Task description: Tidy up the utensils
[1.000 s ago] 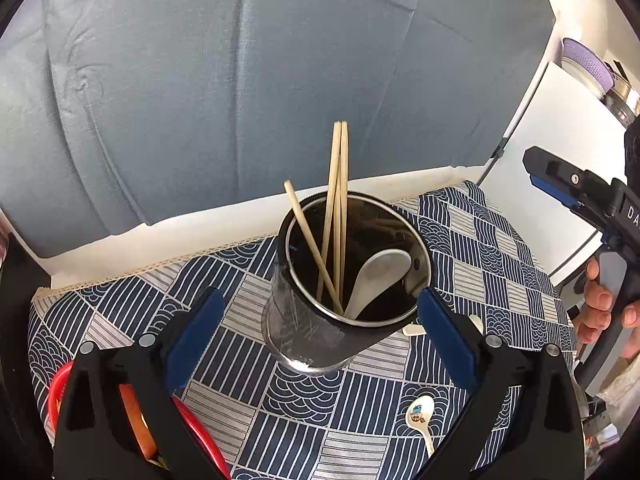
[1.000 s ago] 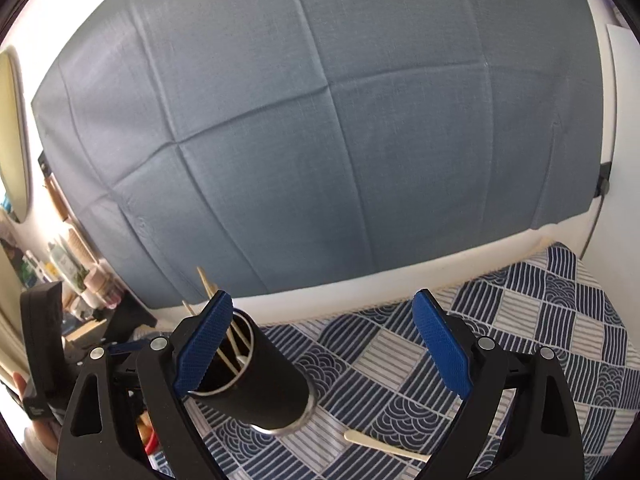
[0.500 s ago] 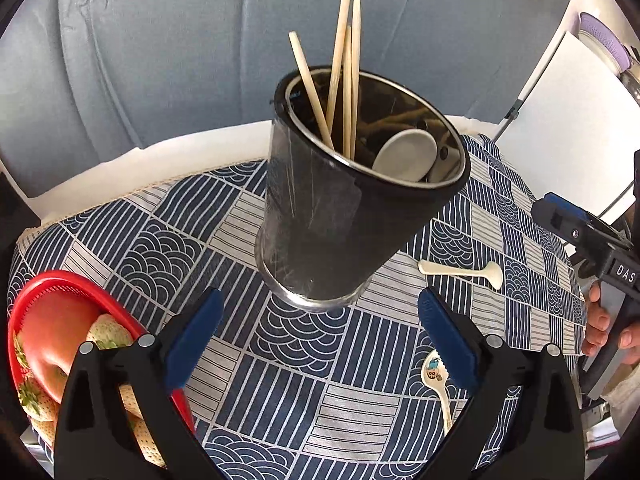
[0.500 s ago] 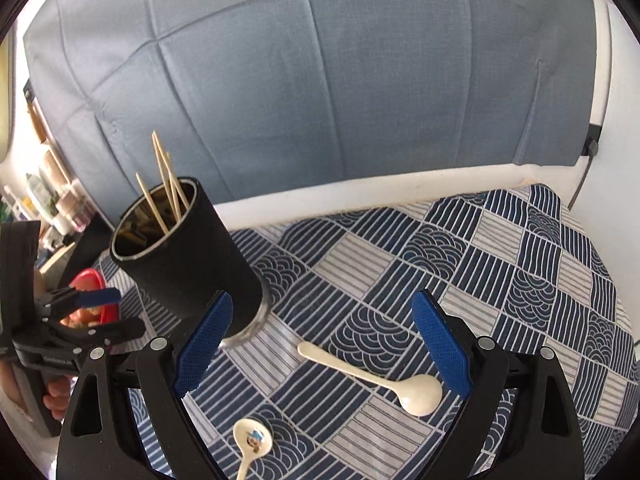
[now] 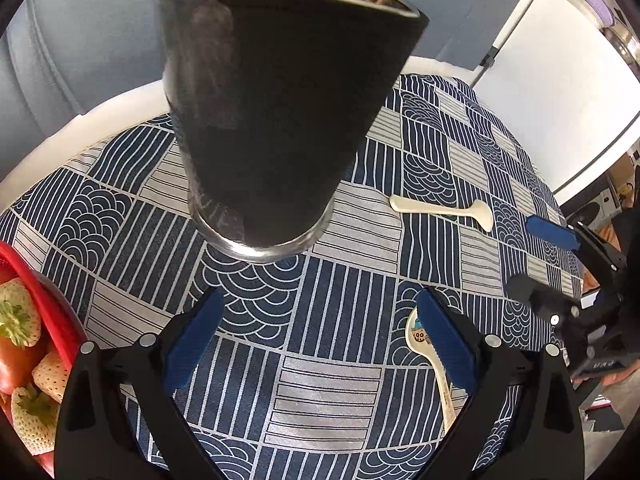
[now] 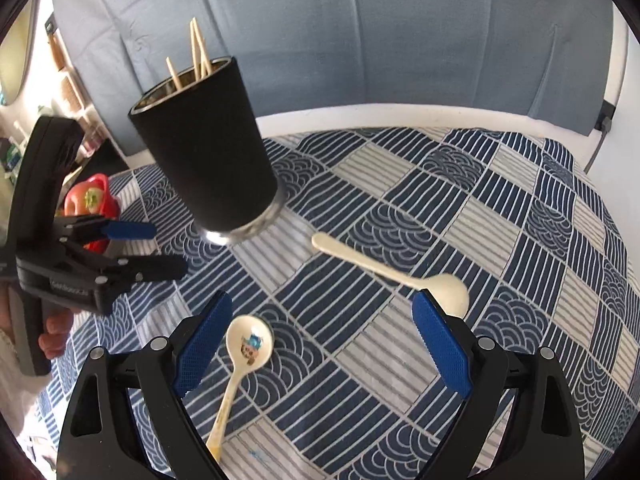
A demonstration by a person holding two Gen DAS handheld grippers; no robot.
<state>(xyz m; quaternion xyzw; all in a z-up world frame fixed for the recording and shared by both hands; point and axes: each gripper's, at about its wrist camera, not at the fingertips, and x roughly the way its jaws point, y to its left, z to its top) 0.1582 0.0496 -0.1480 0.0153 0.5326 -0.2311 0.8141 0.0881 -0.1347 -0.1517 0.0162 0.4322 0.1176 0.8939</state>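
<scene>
Right gripper: the right gripper [image 6: 320,344] hangs with its blue-padded fingers spread wide and nothing between them, low over the cloth, apparently lined up for a pickup.
Nearest spoon: the small cream ceramic spoon with a cartoon print [image 6: 244,364] lies flat just beside the left pad, bowl pointing away.
Second spoon: the plain cream ceramic spoon [image 6: 394,276] lies loose near the right pad, handle toward the holder.
Left gripper: the left gripper [image 5: 320,344] is spread and empty, facing the holder, likely to steady it.
Holder: the tall black metal-rimmed utensil cup [image 5: 272,120] stands upright on the blue patchwork tablecloth [image 5: 328,400], holding wooden chopsticks [image 6: 196,50].
Edge: the red basket of pale strawberries [image 5: 24,344] sits at the left.
Change: half a second earlier both cameras sat higher; both grippers have dropped closer to cup and spoons.
</scene>
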